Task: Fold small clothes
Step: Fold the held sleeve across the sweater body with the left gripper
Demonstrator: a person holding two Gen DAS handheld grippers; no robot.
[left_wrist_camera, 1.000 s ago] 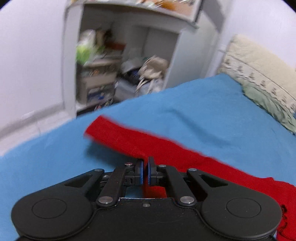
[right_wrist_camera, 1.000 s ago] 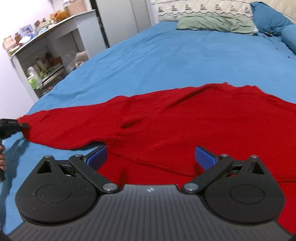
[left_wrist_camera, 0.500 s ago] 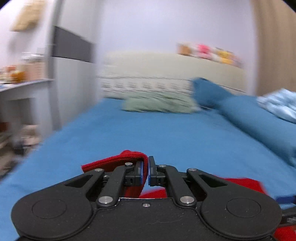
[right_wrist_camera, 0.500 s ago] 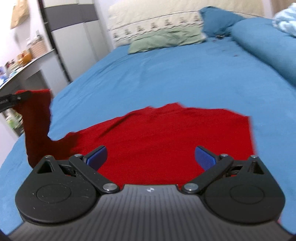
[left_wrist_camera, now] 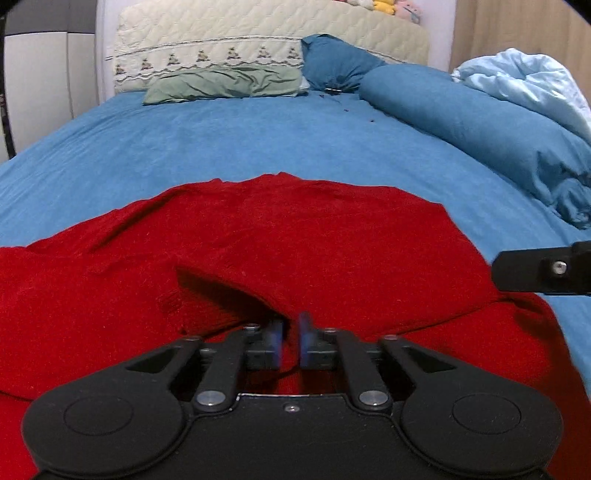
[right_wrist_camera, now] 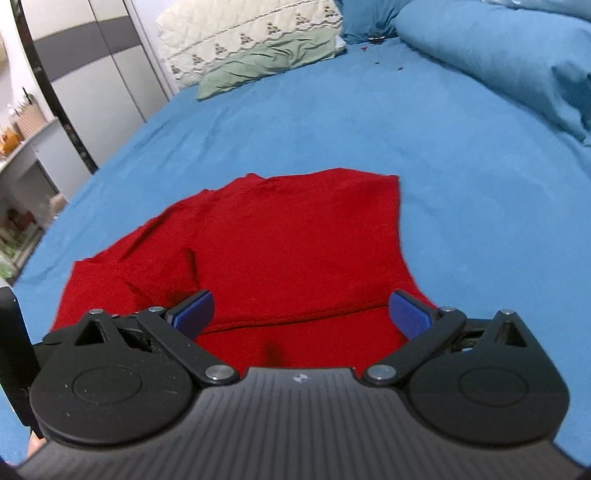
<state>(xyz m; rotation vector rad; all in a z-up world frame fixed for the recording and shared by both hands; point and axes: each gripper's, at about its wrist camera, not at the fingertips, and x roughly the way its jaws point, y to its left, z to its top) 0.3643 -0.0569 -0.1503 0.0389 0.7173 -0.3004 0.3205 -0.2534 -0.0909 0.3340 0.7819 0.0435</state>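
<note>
A red knit sweater [left_wrist_camera: 295, 240] lies on the blue bed sheet [left_wrist_camera: 258, 140]. Its sleeve [left_wrist_camera: 221, 295] is folded over onto the body. My left gripper [left_wrist_camera: 291, 332] sits low over the sweater with its jaws slightly apart, and the sleeve cuff lies just in front of them. In the right wrist view the sweater [right_wrist_camera: 288, 243] lies ahead. My right gripper [right_wrist_camera: 301, 314] is open and empty above the sweater's near part. A black part of the right gripper [left_wrist_camera: 543, 267] shows at the right edge of the left wrist view.
A green pillow [left_wrist_camera: 225, 83] and a cream quilted headboard cushion [left_wrist_camera: 258, 33] lie at the bed's head. A blue bolster [left_wrist_camera: 480, 122] and a pale blue duvet [left_wrist_camera: 528, 81] lie on the right. A wardrobe [right_wrist_camera: 99, 85] and shelves [right_wrist_camera: 26, 177] stand on the left.
My left gripper carried the red sleeve up and over onto the sweater's body, then its jaws parted a little. My right gripper stayed open over the sweater.
</note>
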